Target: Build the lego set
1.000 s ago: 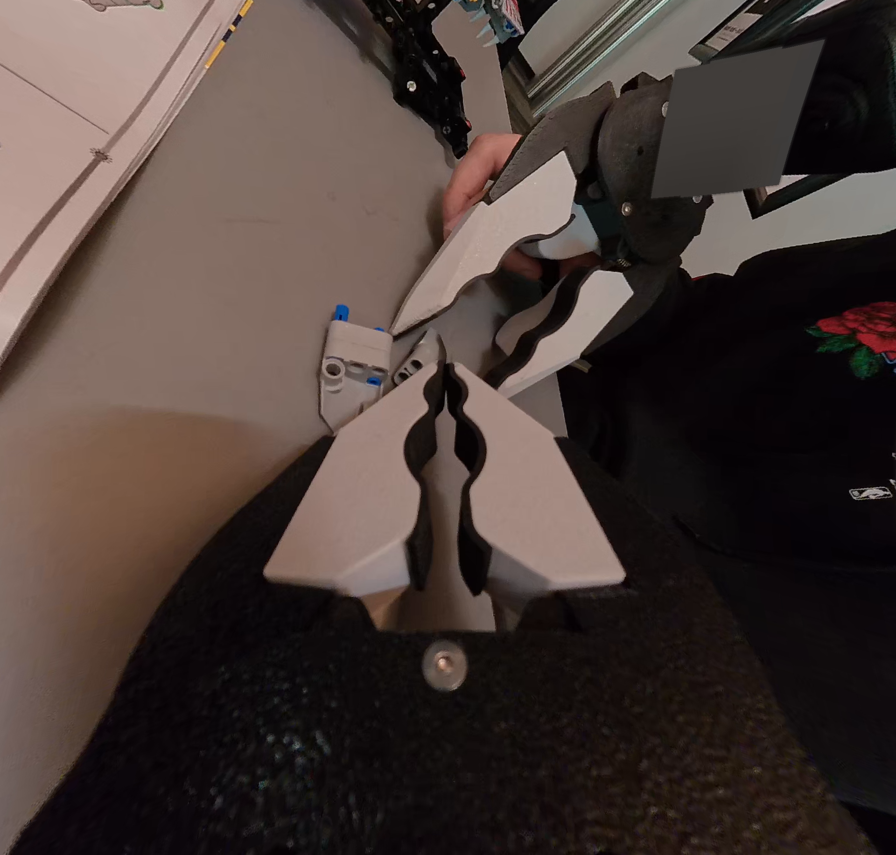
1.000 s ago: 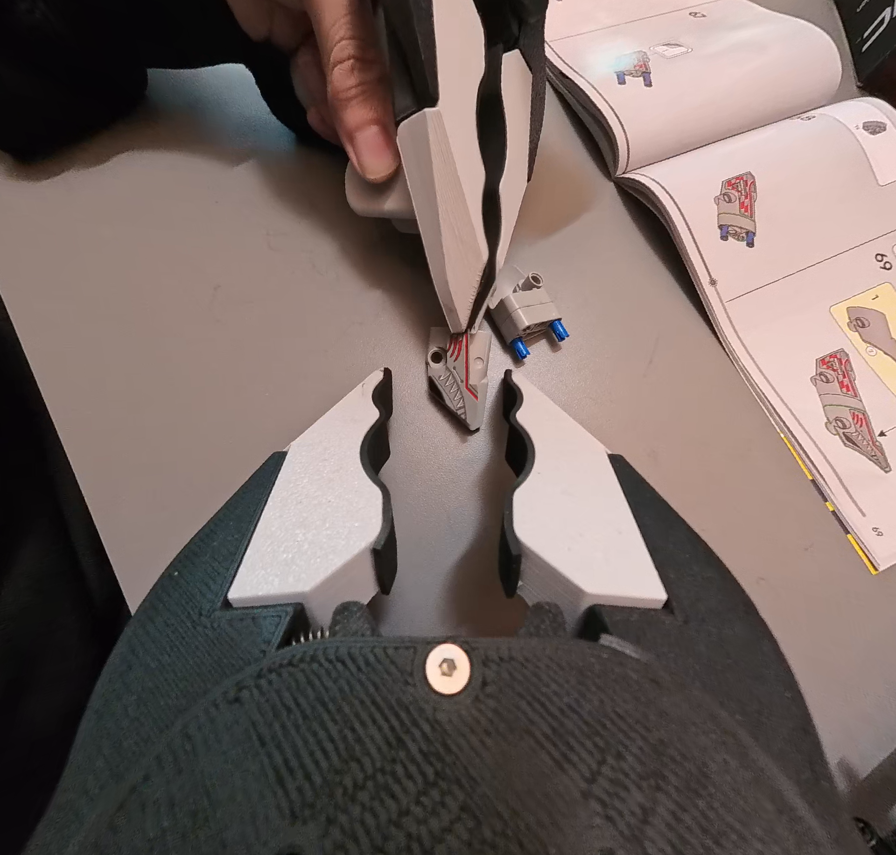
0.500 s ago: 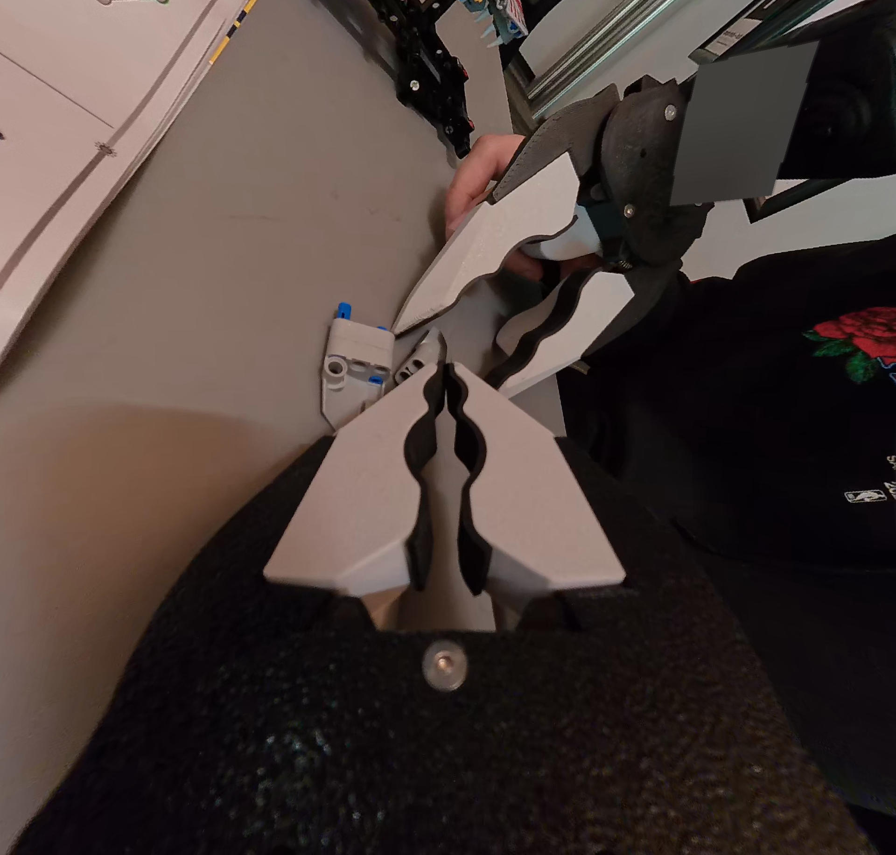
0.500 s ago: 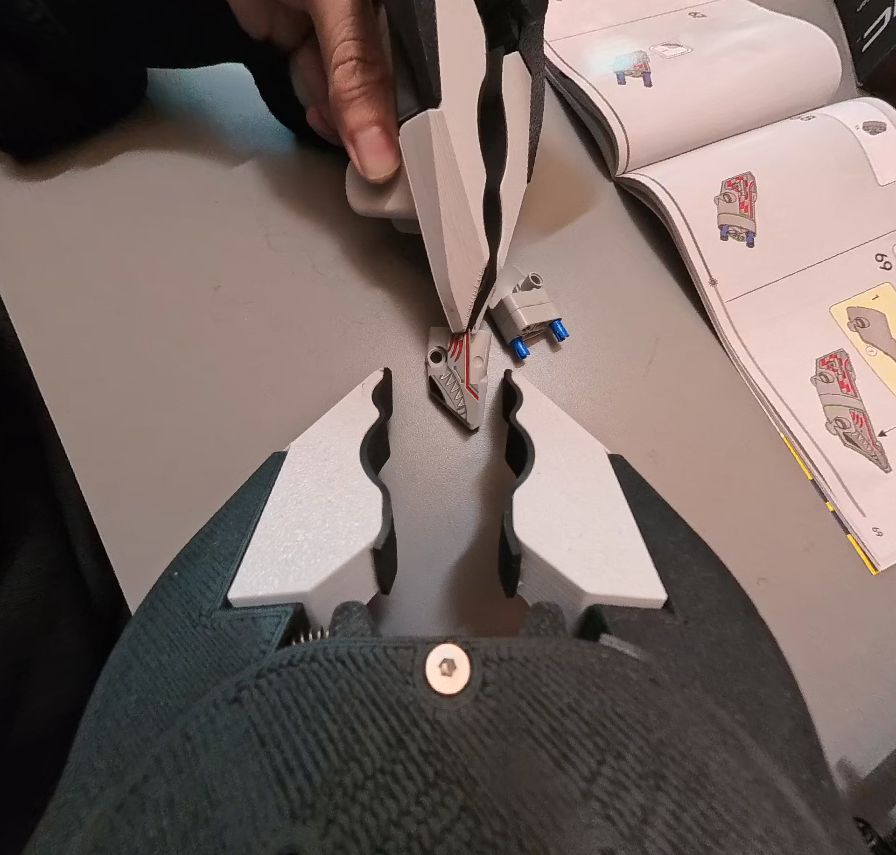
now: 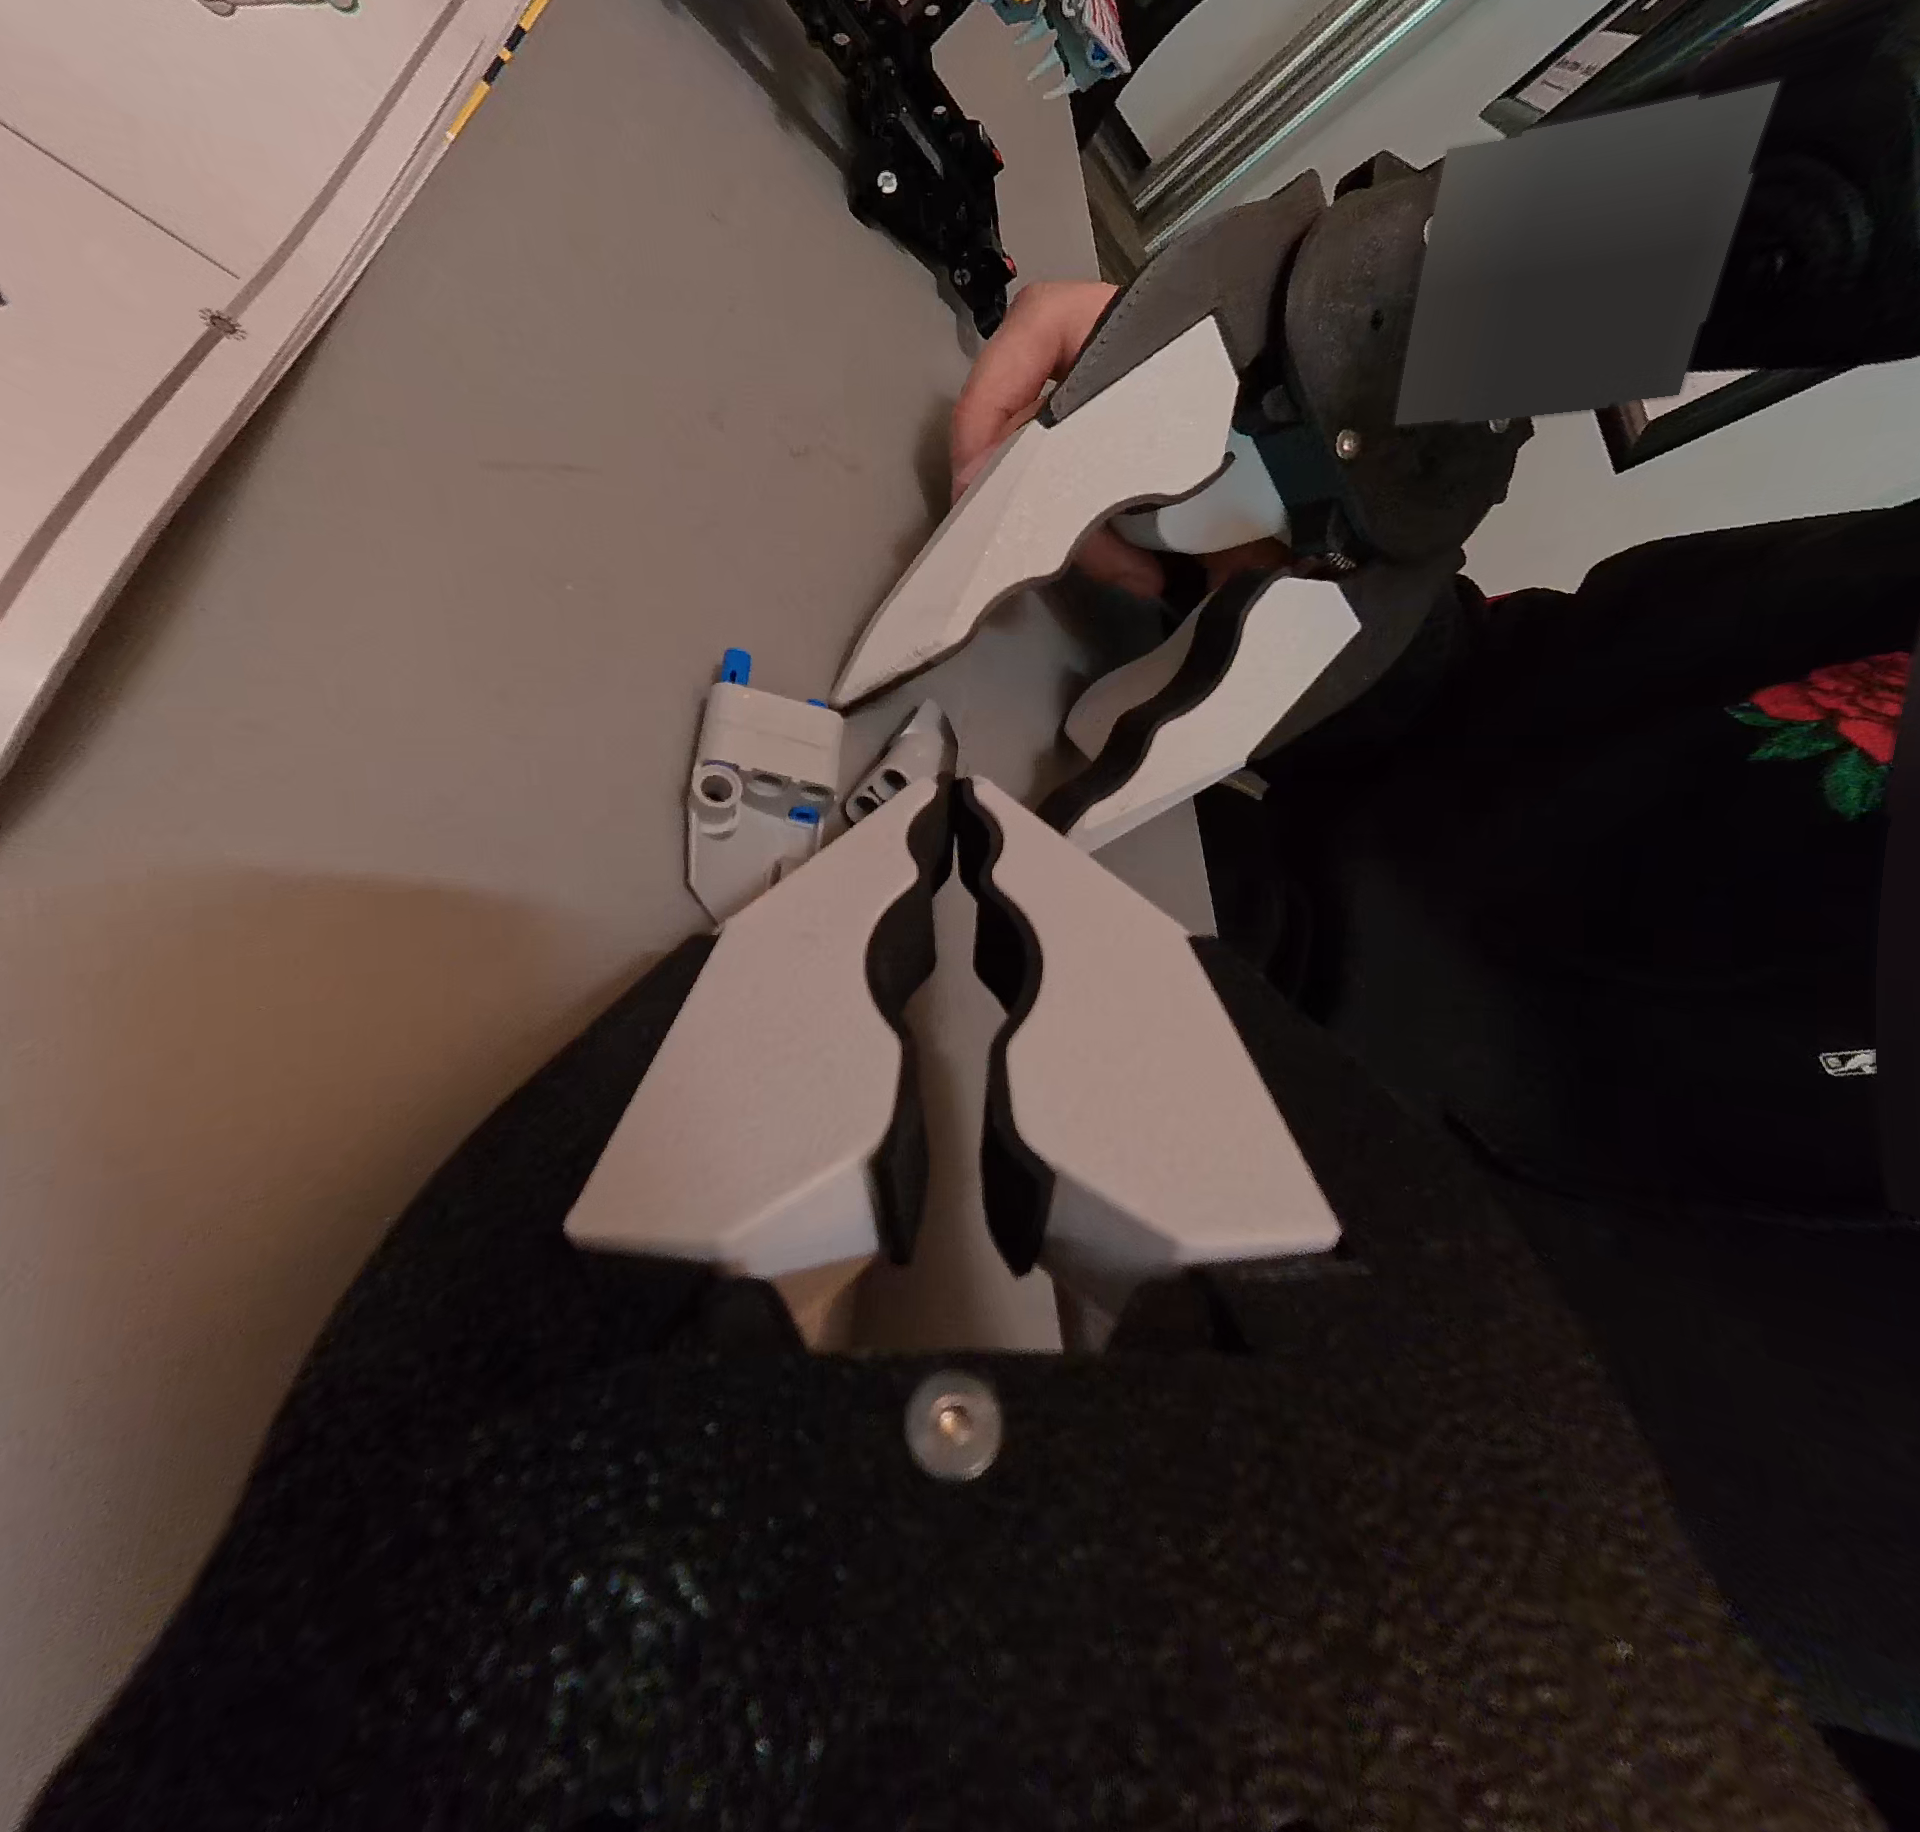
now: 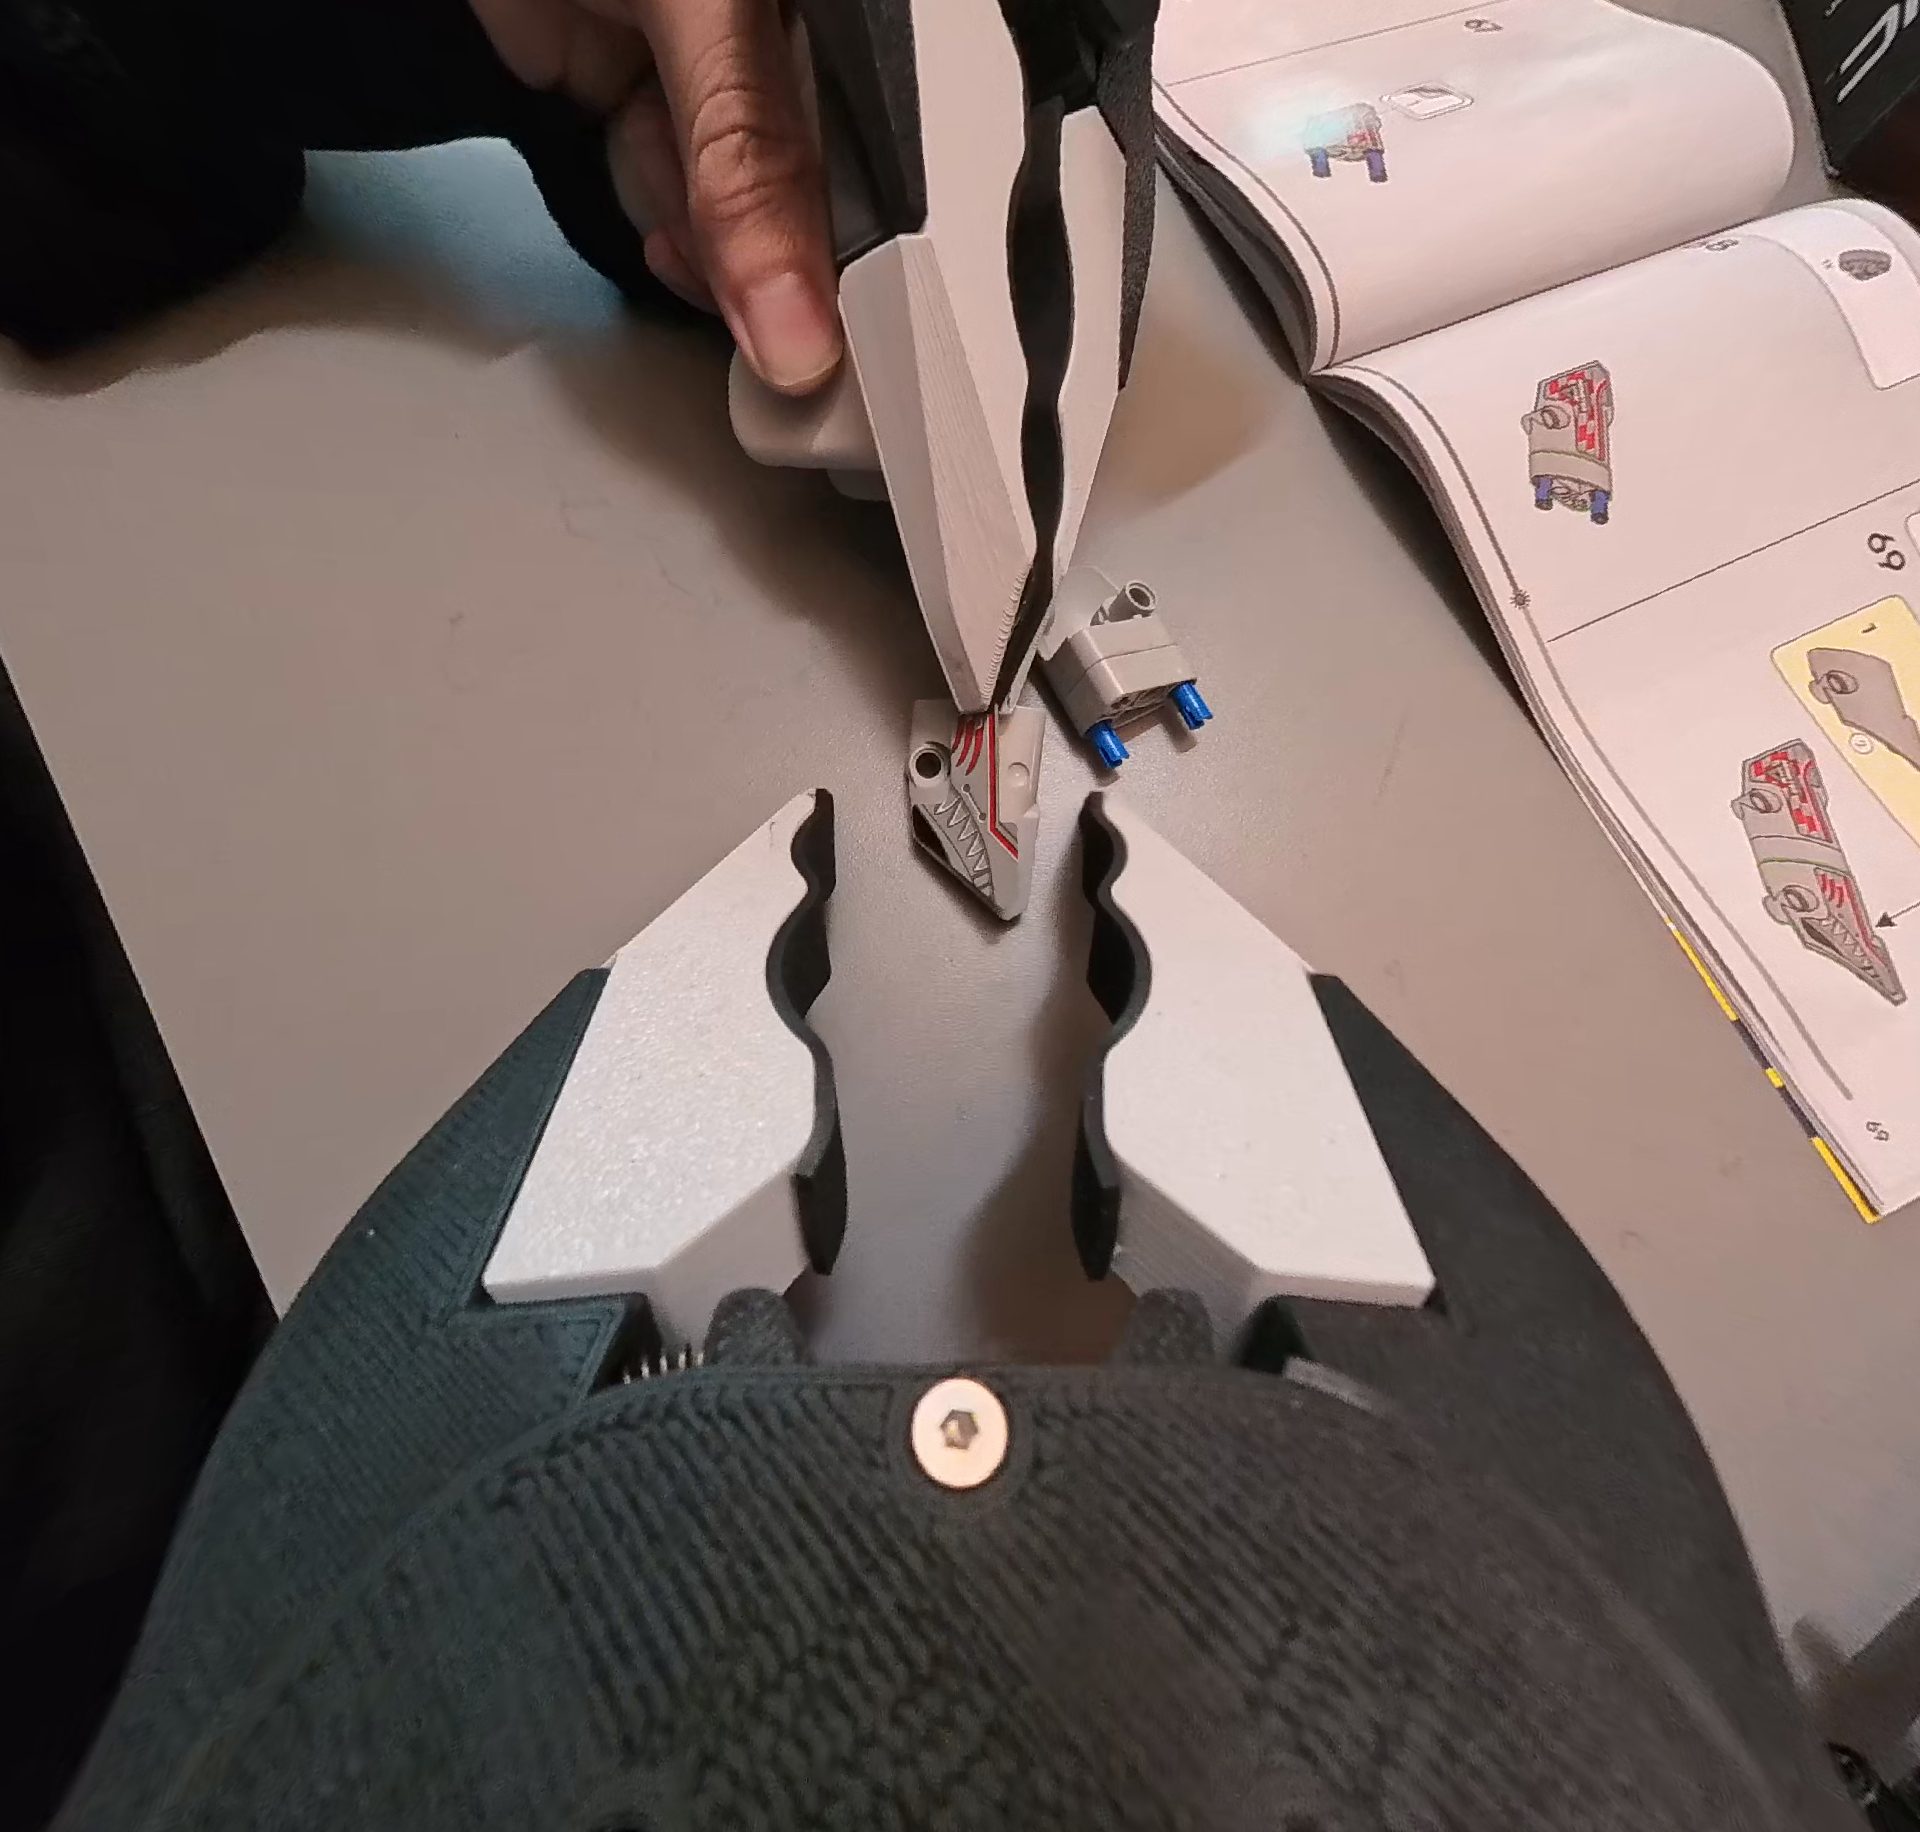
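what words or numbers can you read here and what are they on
Instruction booklet: printed page and step numbers; I don't copy writing out.
Black box: white lettering, cut off by the picture's edge.
Black sweatshirt: small white mark, too small to read.
Grey lego piece: printed teeth and red stripes, no words.

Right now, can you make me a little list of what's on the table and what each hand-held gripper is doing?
Left hand-held gripper: shut, pinching the top edge of the shark-face piece
Right hand-held gripper: open, holding nothing, aimed at the shark-face piece
Shark-face piece: grey, red stripes and teeth, on the table, in front of the right gripper's open fingers
Grey block with blue pins: lying on the table right beside the shark-face piece
Instruction booklet: open, on the table
Table: grey
Black lego build: farther back along the table
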`<action>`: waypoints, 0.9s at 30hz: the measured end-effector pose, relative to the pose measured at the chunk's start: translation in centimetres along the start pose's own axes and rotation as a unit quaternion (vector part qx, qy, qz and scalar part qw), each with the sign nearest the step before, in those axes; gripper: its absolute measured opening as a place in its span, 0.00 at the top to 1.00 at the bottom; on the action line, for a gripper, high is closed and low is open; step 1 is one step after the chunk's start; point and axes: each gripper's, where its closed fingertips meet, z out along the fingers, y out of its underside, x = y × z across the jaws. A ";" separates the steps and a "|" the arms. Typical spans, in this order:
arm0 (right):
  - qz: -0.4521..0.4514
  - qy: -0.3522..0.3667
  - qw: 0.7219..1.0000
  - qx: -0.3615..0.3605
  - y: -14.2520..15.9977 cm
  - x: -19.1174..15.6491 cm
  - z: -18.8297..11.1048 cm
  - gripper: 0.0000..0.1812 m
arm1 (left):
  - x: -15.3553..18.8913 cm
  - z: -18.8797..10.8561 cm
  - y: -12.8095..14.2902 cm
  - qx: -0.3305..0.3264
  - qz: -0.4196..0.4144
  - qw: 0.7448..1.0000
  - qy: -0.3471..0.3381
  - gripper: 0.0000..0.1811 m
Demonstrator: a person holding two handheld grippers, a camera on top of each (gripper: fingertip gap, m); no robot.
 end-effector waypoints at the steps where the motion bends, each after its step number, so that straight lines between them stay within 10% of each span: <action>1: 0.001 -0.001 1.000 0.000 0.0 0.0 0.0 0.74 | 0.0 0.0 0.0 0.000 0.000 1.000 0.000 1.00; 13: 0.024 -0.001 1.000 0.006 0.2 0.5 -0.6 0.57 | -0.1 0.0 0.0 0.001 0.002 1.000 -0.006 1.00; 27: -0.060 0.055 0.997 0.015 -0.5 1.1 -0.2 0.71 | -0.1 -0.2 -0.3 0.013 -0.012 1.000 0.004 1.00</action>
